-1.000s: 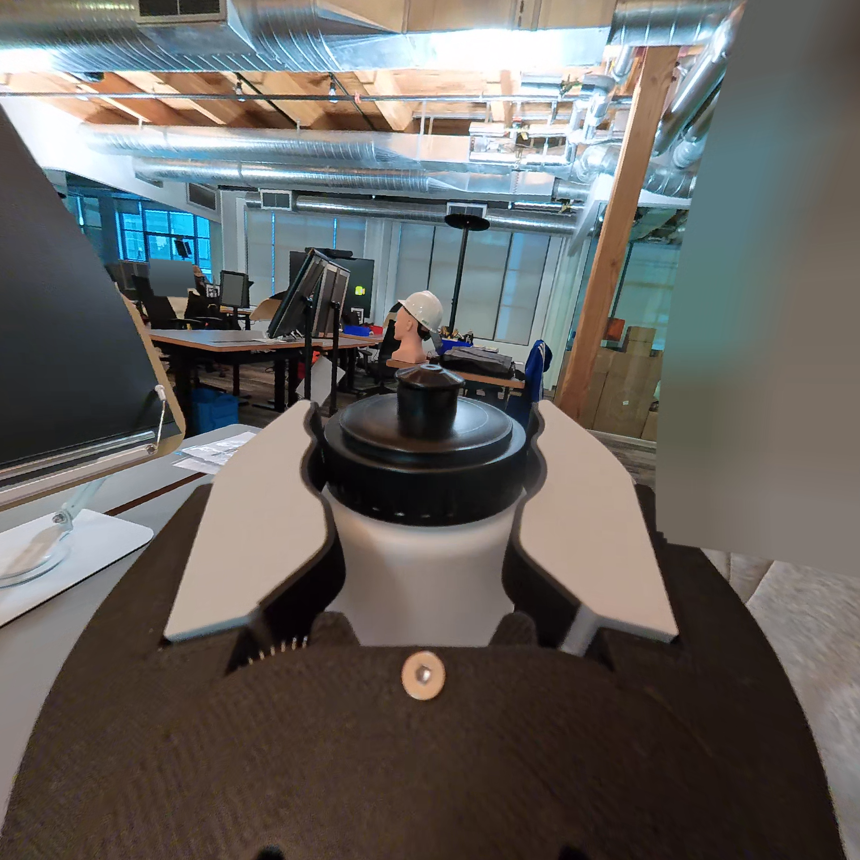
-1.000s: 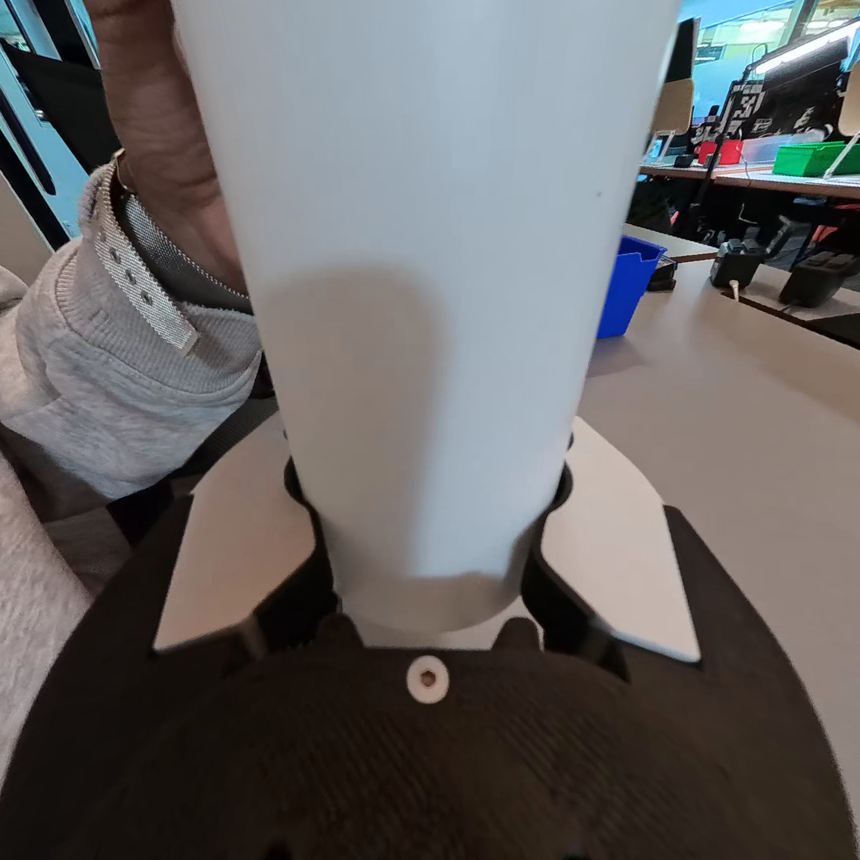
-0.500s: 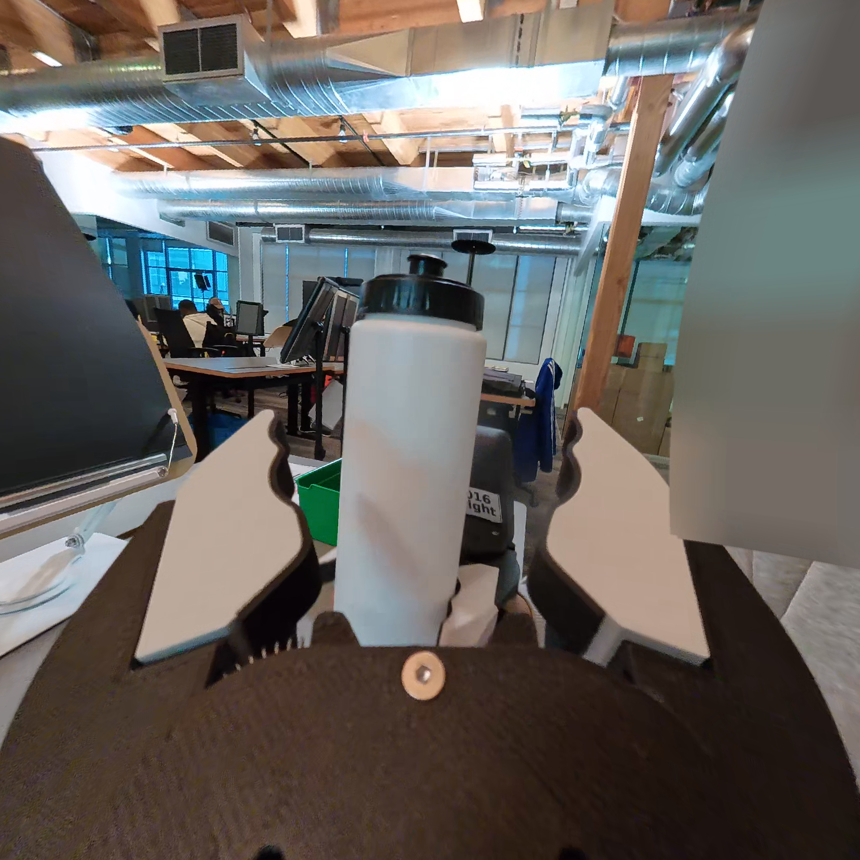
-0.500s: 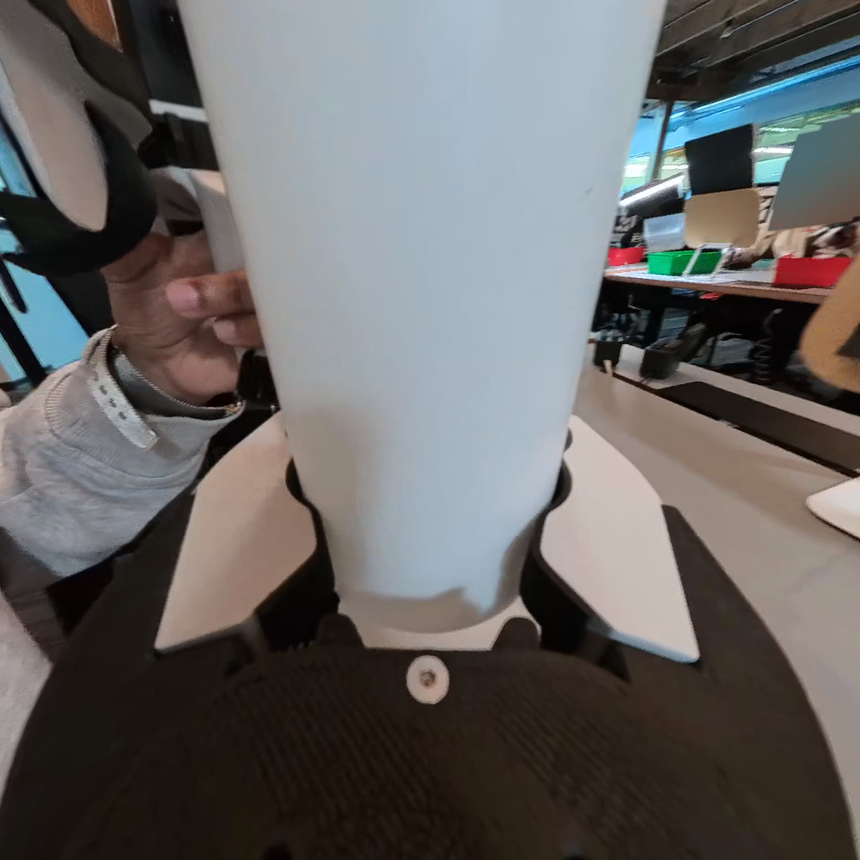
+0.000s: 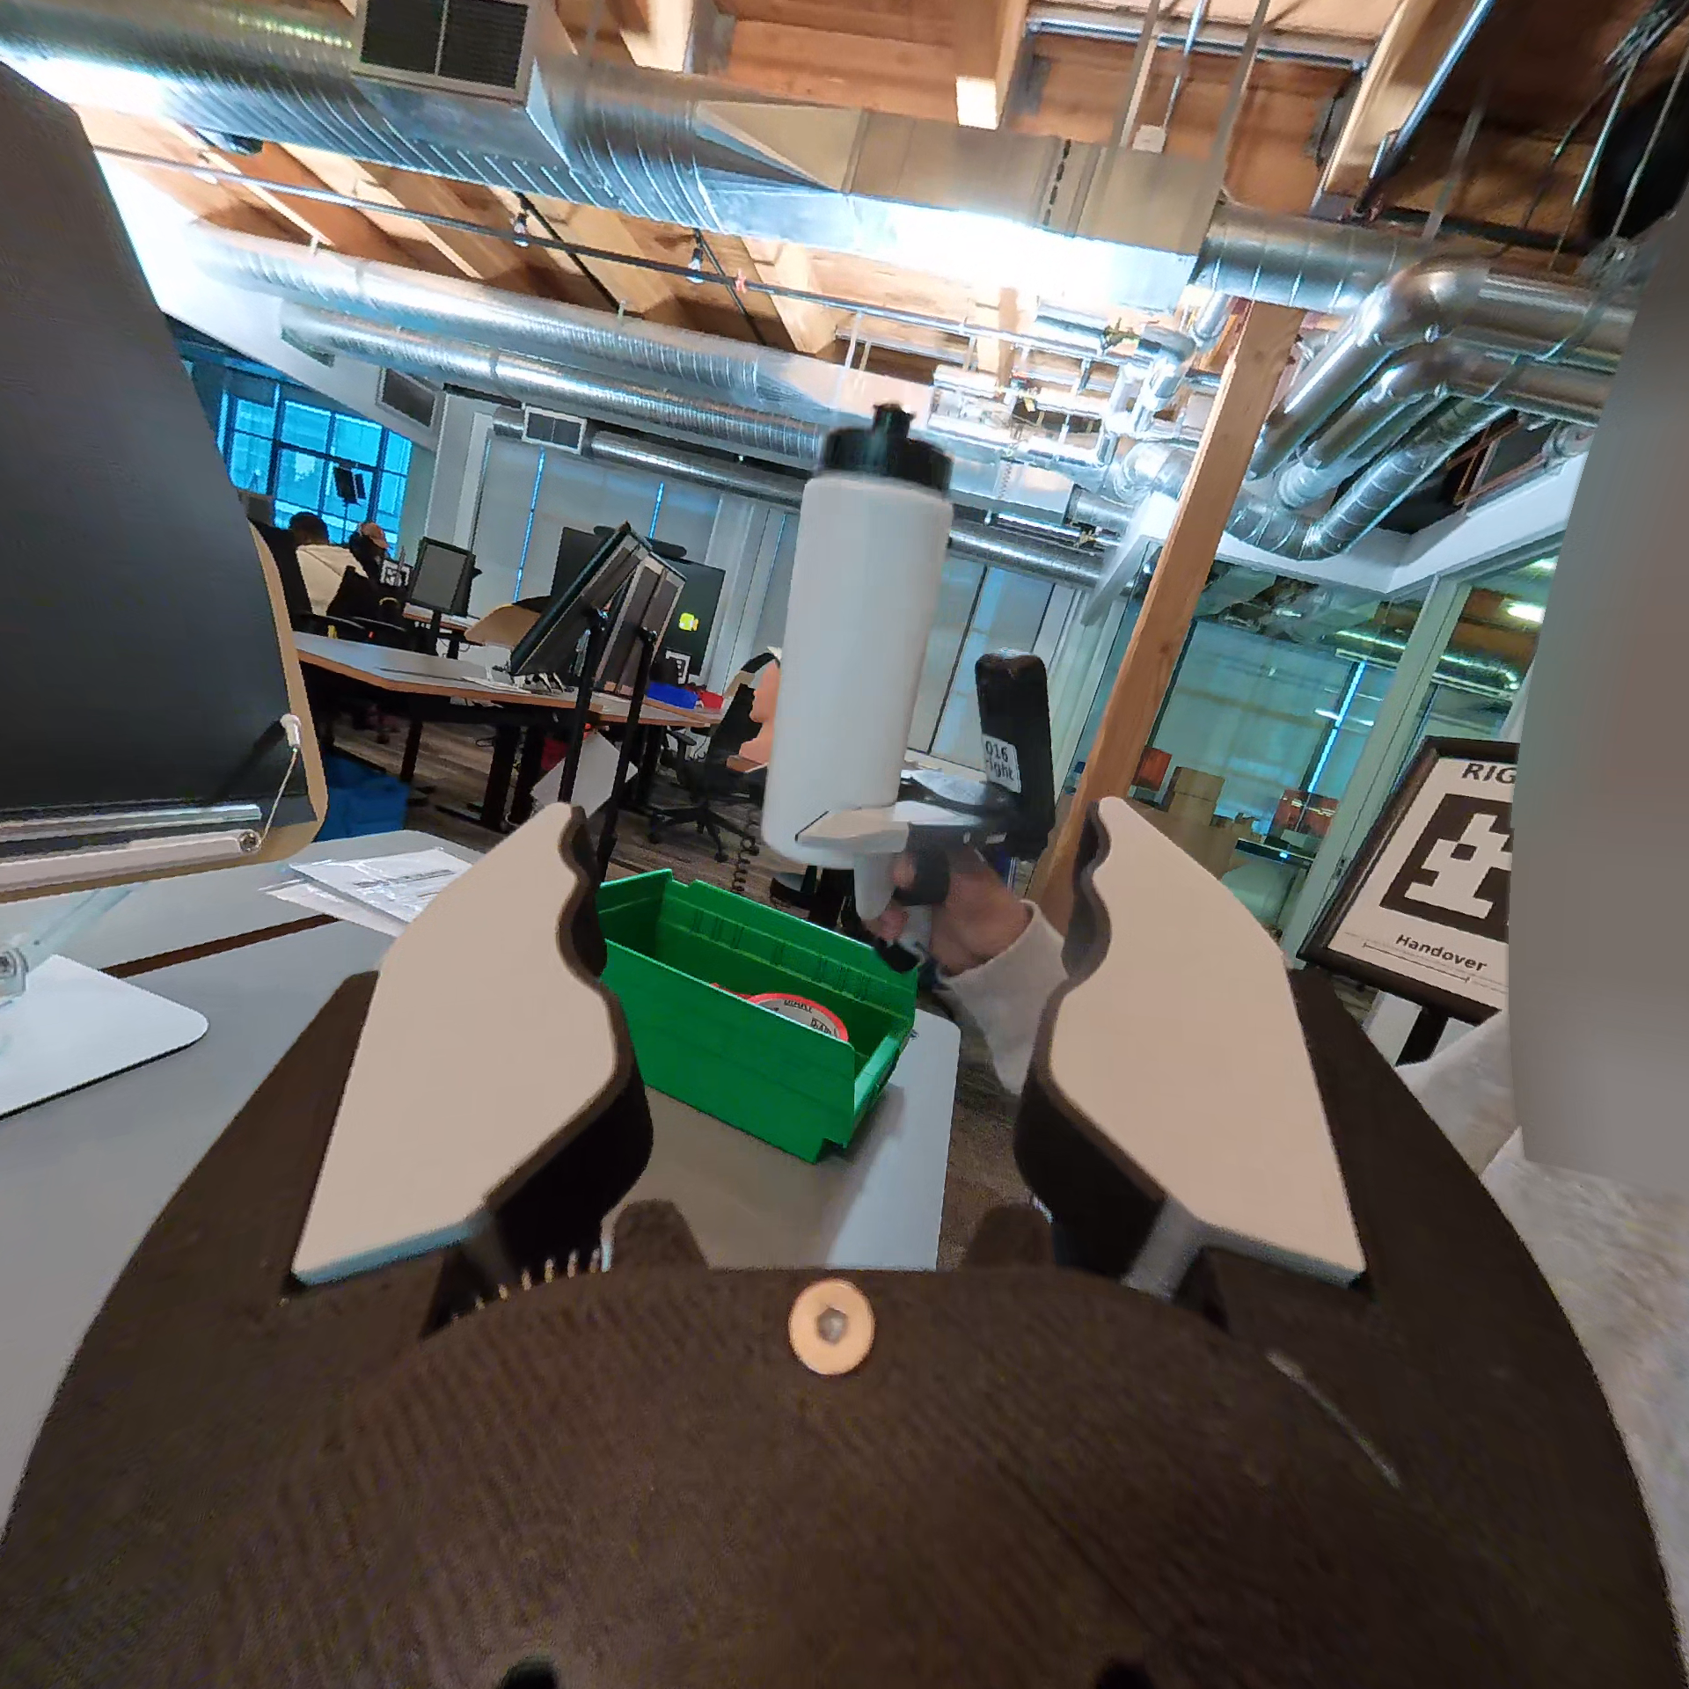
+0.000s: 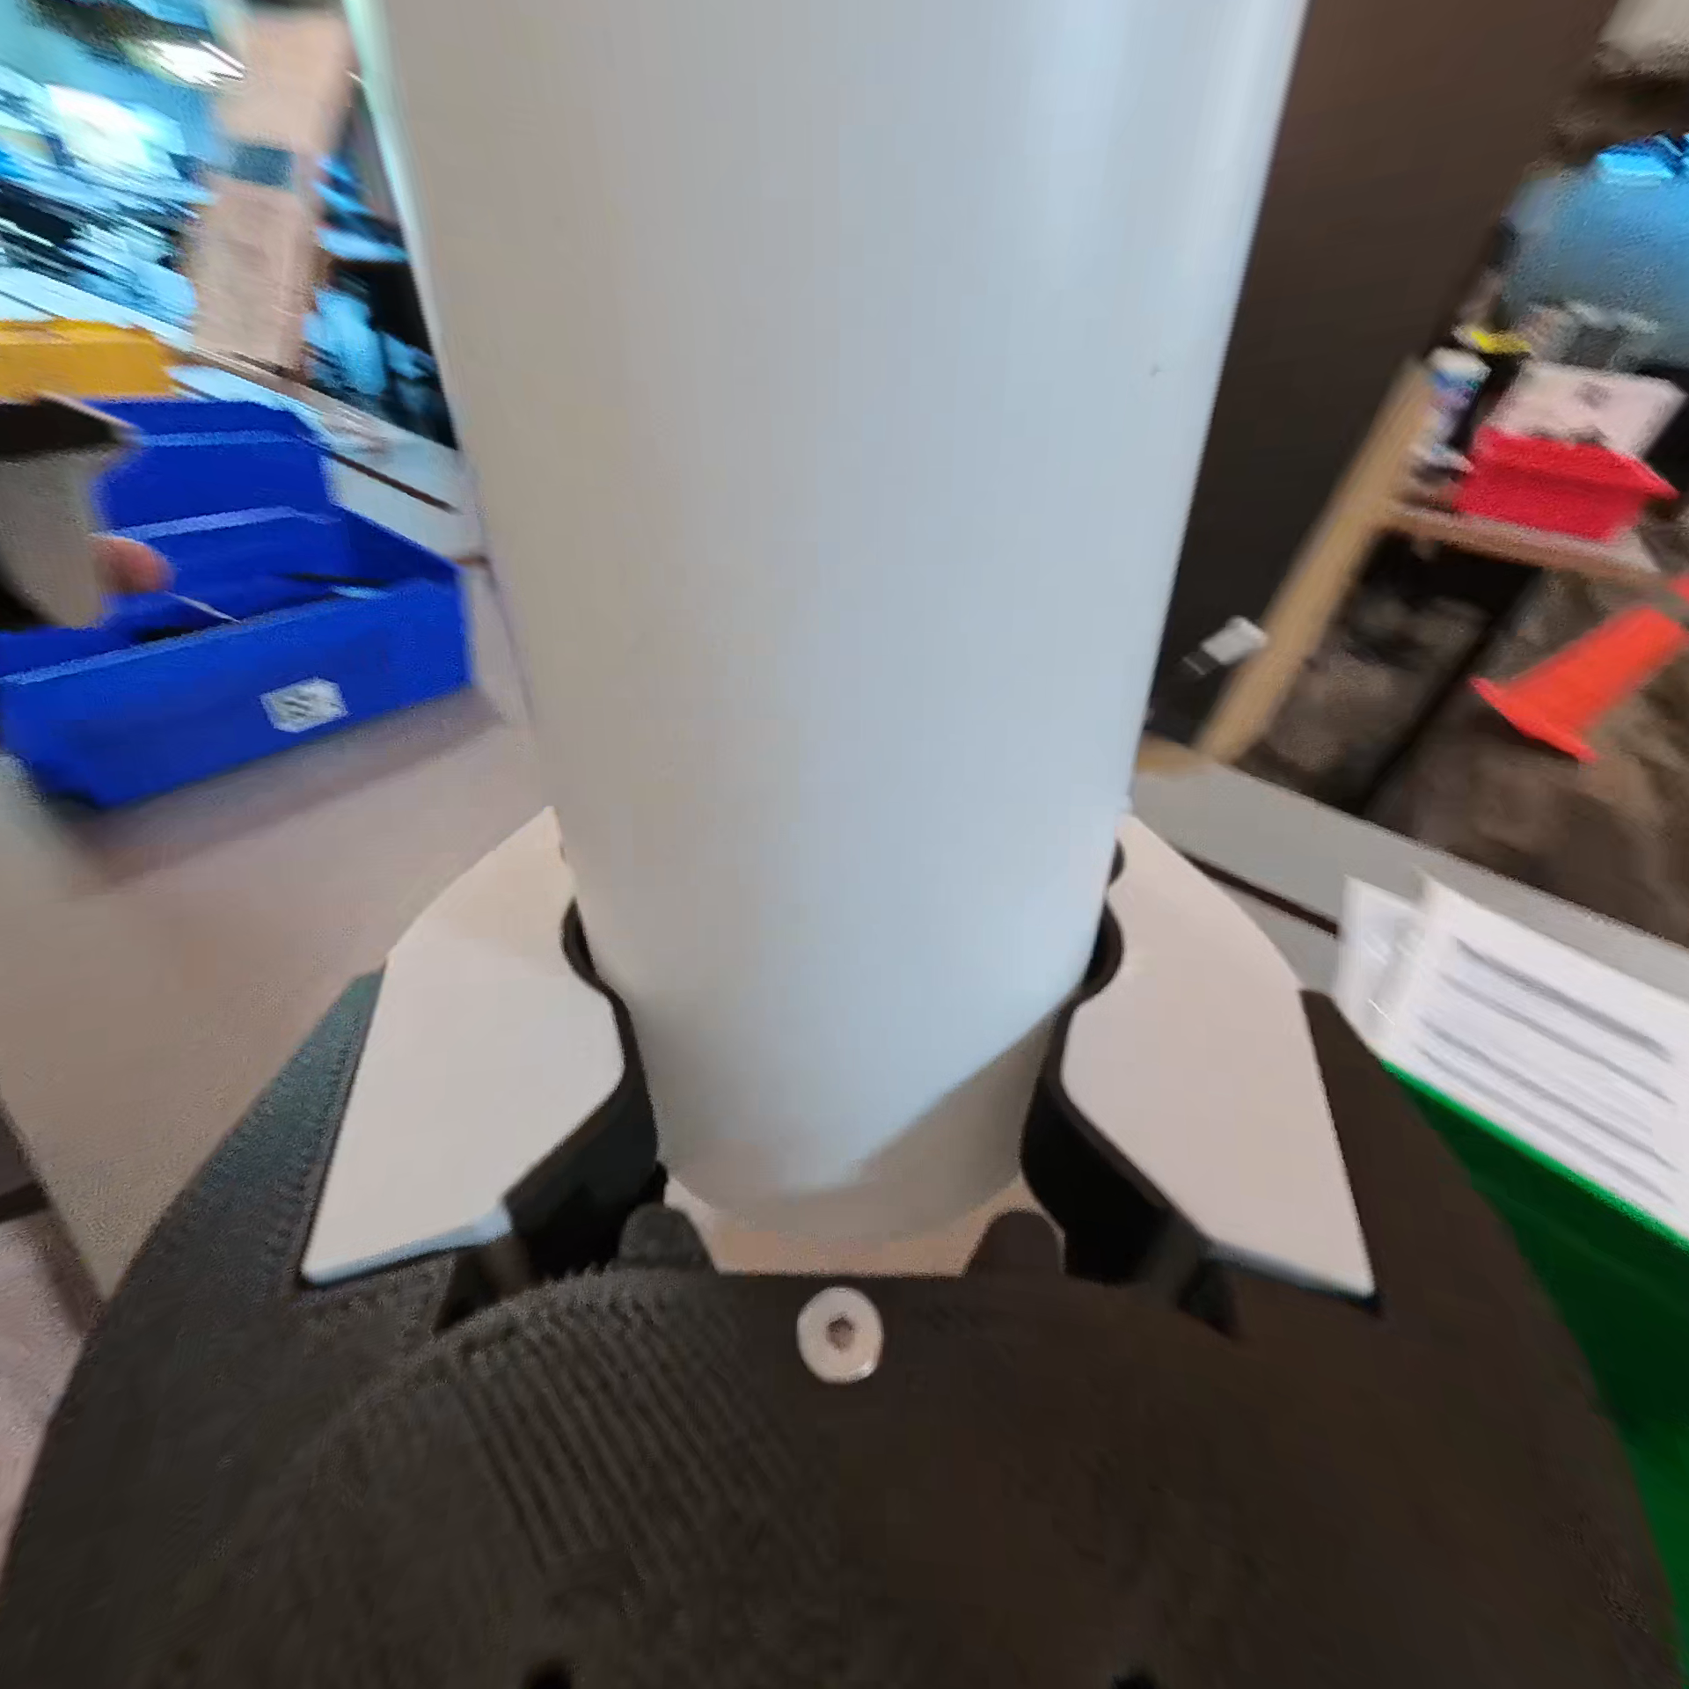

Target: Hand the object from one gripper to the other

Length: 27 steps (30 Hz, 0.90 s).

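A white squeeze bottle (image 5: 855,658) with a black cap stands upright in the air ahead in the left wrist view, held near its base by the right gripper (image 5: 877,827), with a hand below it. My left gripper (image 5: 832,932) is open and empty, well short of the bottle. In the right wrist view the bottle (image 6: 823,512) fills the middle, and my right gripper (image 6: 836,941) is shut on its lower end. The cap is out of frame there.
A green bin (image 5: 759,996) with a roll of tape sits on the grey table (image 5: 137,1152) below the bottle. Papers (image 5: 375,882) and a monitor stand (image 5: 55,1024) are at the left. A framed sign (image 5: 1435,877) stands at right. Blue bins (image 6: 228,621) show blurred at left.
My left gripper opened, let go of the bottle and drew back from it. The right gripper stayed shut on the bottle and carried it away to the right; its view swung round.
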Tool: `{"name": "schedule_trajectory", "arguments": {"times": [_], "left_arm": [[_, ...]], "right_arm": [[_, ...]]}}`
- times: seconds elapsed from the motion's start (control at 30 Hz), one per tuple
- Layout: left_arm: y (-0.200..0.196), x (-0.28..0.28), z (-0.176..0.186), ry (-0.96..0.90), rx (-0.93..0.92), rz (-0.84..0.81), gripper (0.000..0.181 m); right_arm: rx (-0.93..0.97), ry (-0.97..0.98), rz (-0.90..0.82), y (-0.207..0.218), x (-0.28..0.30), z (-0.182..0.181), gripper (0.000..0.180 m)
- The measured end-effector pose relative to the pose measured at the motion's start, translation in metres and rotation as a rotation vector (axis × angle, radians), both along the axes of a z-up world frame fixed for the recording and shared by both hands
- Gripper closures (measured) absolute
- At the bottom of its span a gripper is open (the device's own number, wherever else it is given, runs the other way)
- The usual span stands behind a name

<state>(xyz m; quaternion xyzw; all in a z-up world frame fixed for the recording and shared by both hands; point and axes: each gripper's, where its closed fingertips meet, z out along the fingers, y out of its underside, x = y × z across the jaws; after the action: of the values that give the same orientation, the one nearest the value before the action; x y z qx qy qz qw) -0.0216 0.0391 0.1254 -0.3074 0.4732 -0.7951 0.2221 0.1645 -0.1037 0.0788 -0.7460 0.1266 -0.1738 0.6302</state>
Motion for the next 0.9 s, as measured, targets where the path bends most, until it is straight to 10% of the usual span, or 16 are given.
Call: {"name": "schedule_trajectory", "arguments": {"times": [0.23, 0.53, 0.9], "left_arm": [[-0.002, 0.011, -0.015, 0.049, -0.014, -0.013, 0.082], [0.0, 0.016, -0.023, 0.085, -0.059, -0.037, 0.082], [0.01, 0.017, -0.024, 0.097, -0.114, -0.047, 0.083]], "right_arm": [[-0.144, 0.347, -0.255, -0.105, 0.064, -0.085, 0.075], [-0.311, 0.801, -0.275, -0.116, 0.069, -0.197, 0.075], [-0.197, 0.779, -0.207, -0.109, 0.068, -0.166, 0.06]]}}
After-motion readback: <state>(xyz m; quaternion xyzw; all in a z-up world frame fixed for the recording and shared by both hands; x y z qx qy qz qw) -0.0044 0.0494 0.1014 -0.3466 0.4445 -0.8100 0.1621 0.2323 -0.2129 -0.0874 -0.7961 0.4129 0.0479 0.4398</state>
